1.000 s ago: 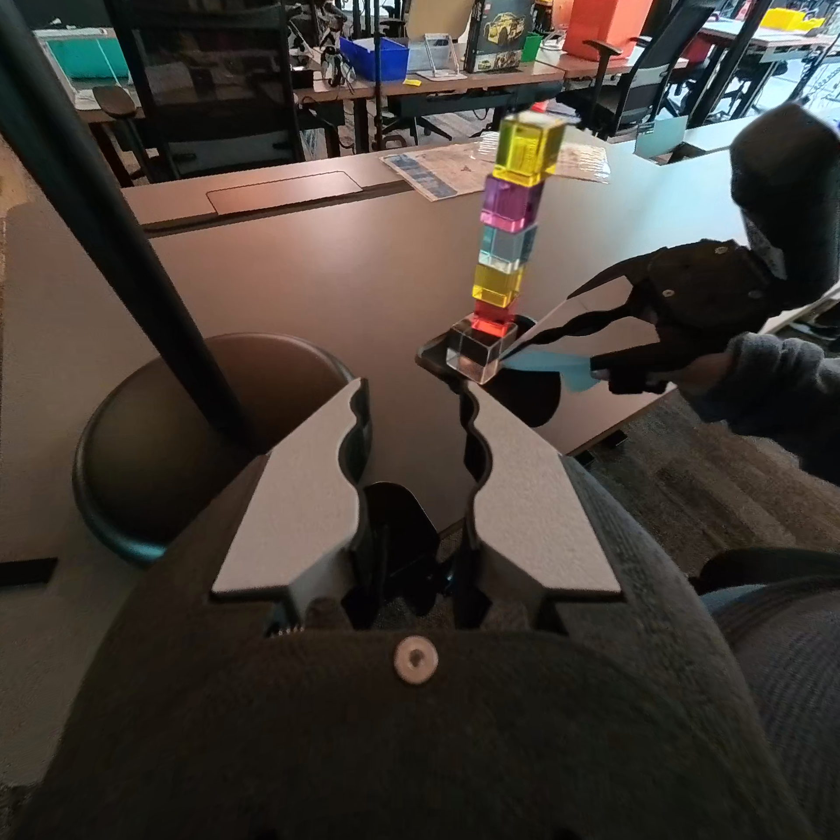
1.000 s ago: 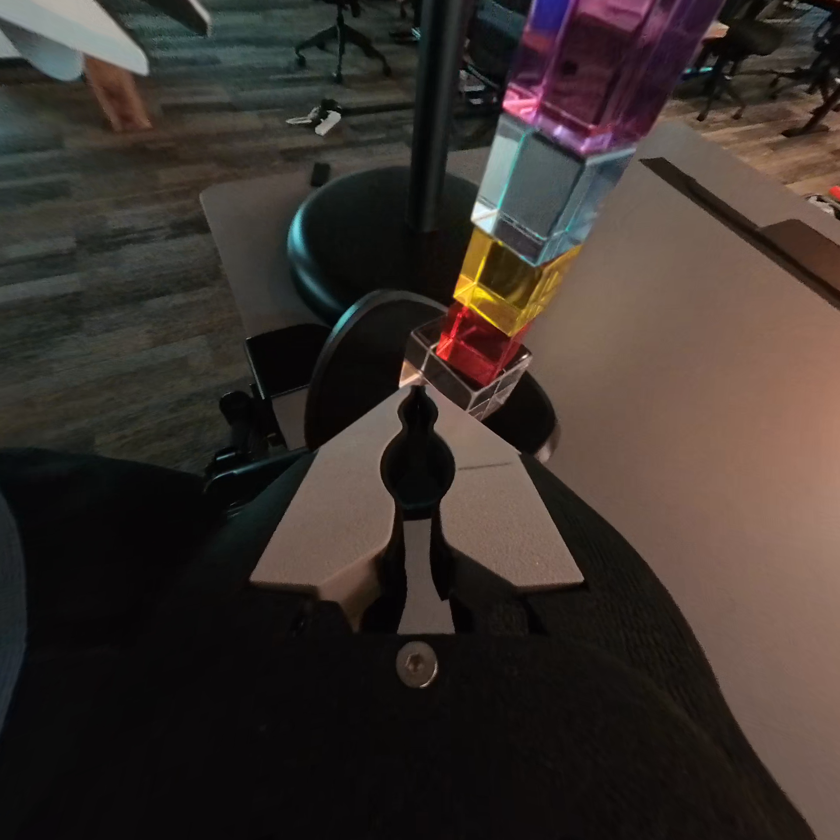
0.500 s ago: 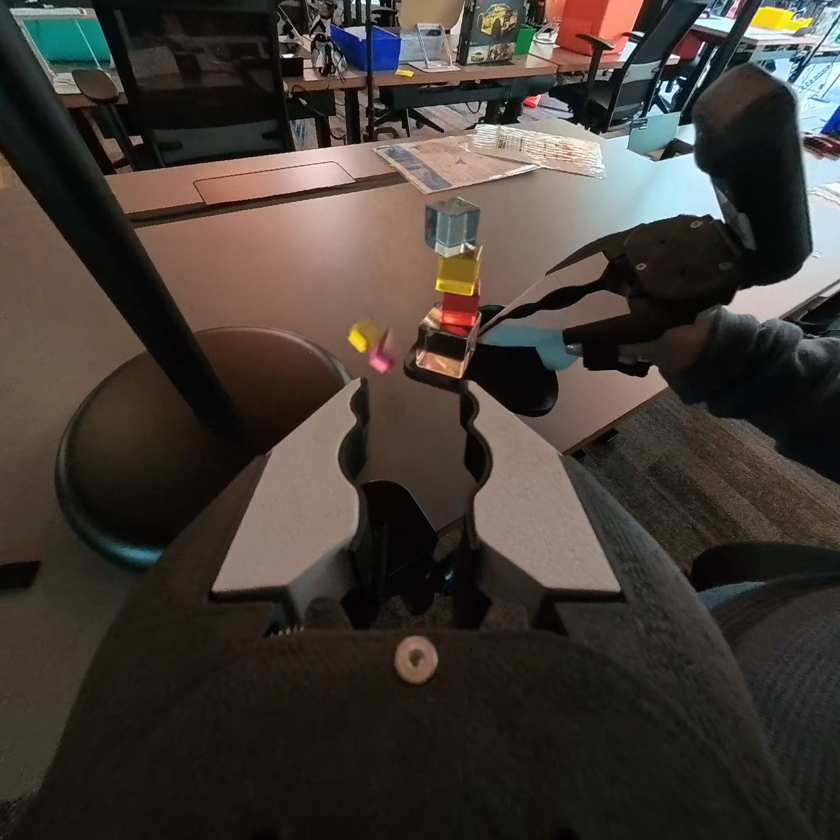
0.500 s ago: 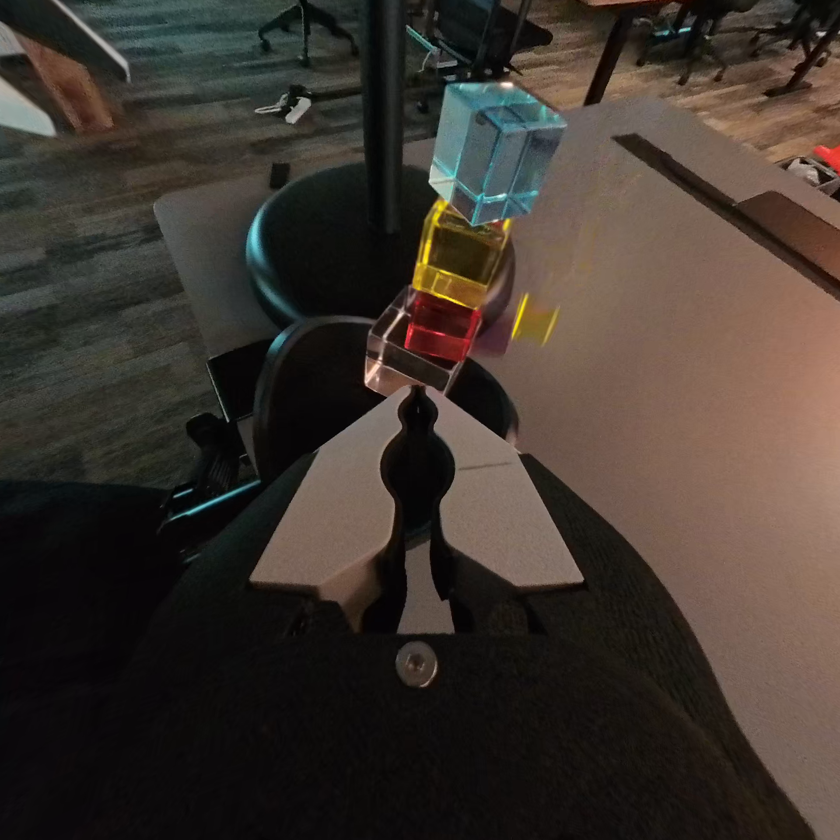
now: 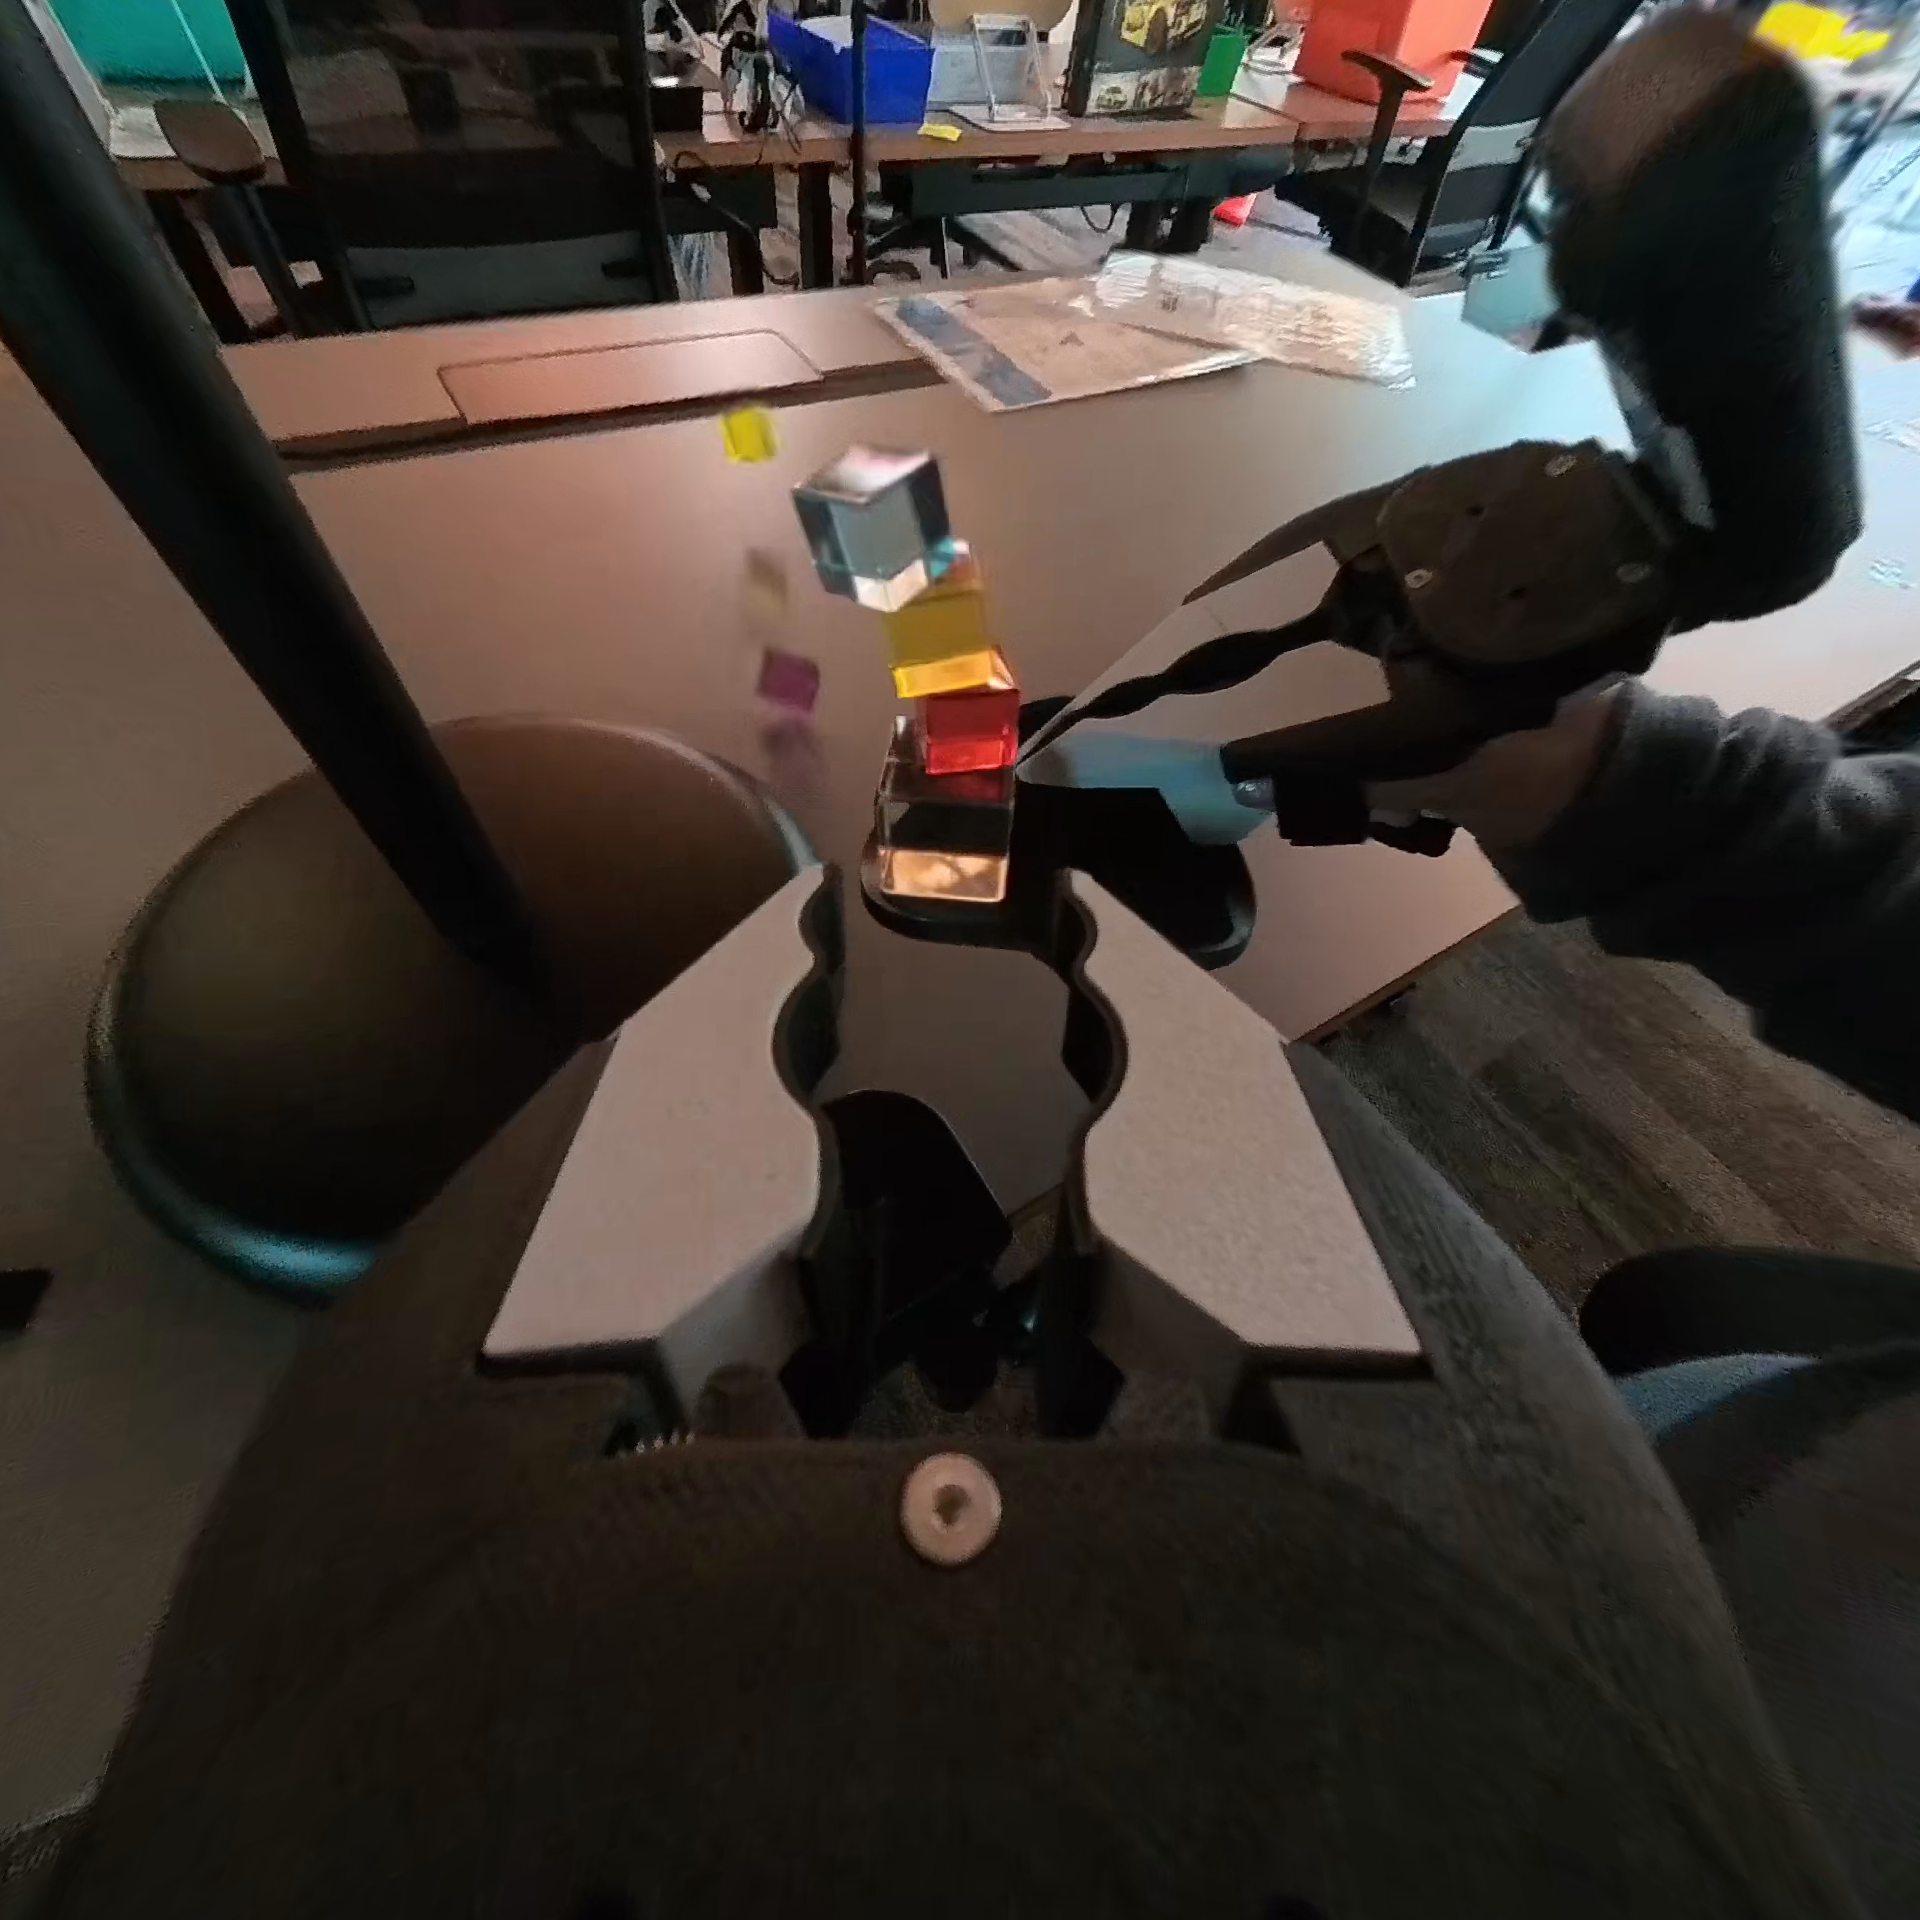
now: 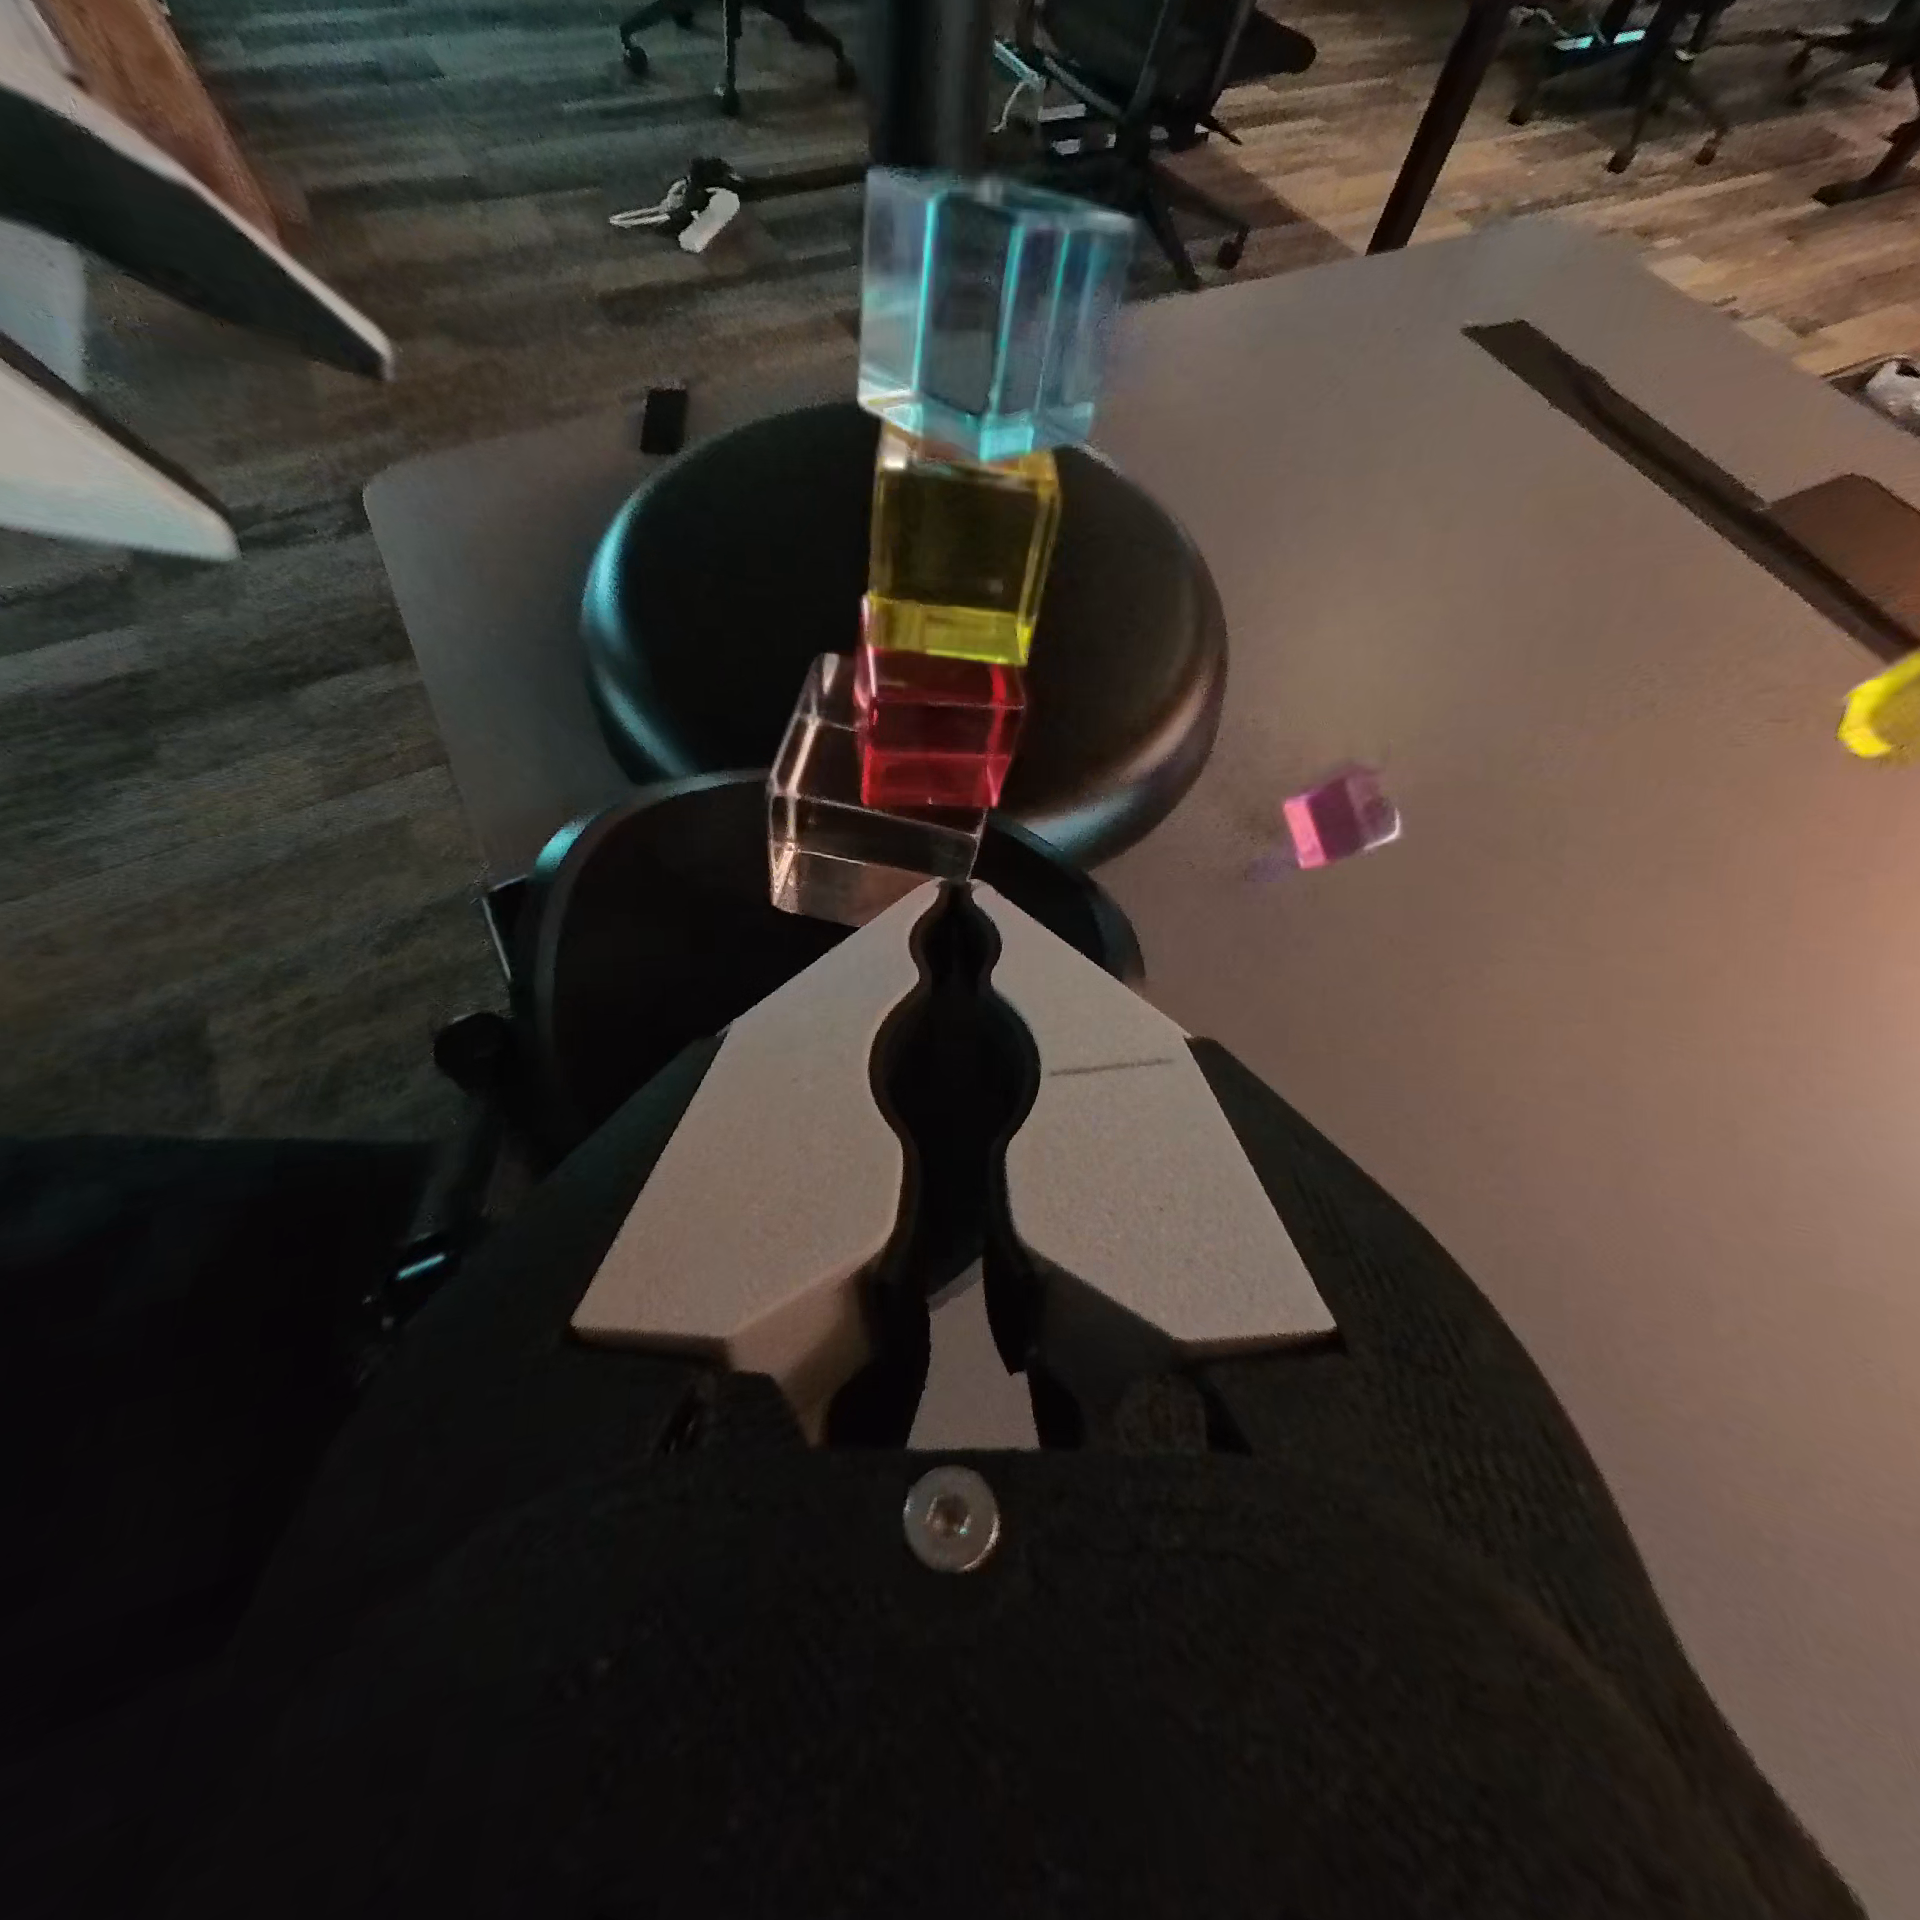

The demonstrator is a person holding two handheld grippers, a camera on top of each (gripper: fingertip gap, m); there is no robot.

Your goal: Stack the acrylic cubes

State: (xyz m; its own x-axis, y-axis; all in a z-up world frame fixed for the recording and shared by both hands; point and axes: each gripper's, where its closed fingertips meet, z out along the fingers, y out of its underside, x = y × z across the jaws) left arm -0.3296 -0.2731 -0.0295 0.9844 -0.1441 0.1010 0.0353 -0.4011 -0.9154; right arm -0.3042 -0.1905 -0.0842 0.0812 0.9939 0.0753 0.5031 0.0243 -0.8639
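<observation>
Left of the stack (image 5: 945,727), a purple cube (image 5: 787,677) and a yellow cube (image 5: 748,433) show blurred above the table (image 5: 520,582). The left gripper (image 5: 951,904) stands moderately open and empty, just before the stack's clear cube (image 5: 943,831) on a disc (image 5: 1195,914). The right gripper (image 5: 1023,750), pinched closed on nothing, meets the stack's right side.

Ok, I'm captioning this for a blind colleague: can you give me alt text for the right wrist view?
A leaning stack of see-through cubes, clear cube at the bottom, then red, yellow and a tilted pale blue cube, stands on a black disc just beyond the shut right gripper. A blurred pink cube and yellow piece show over the grey table.
</observation>
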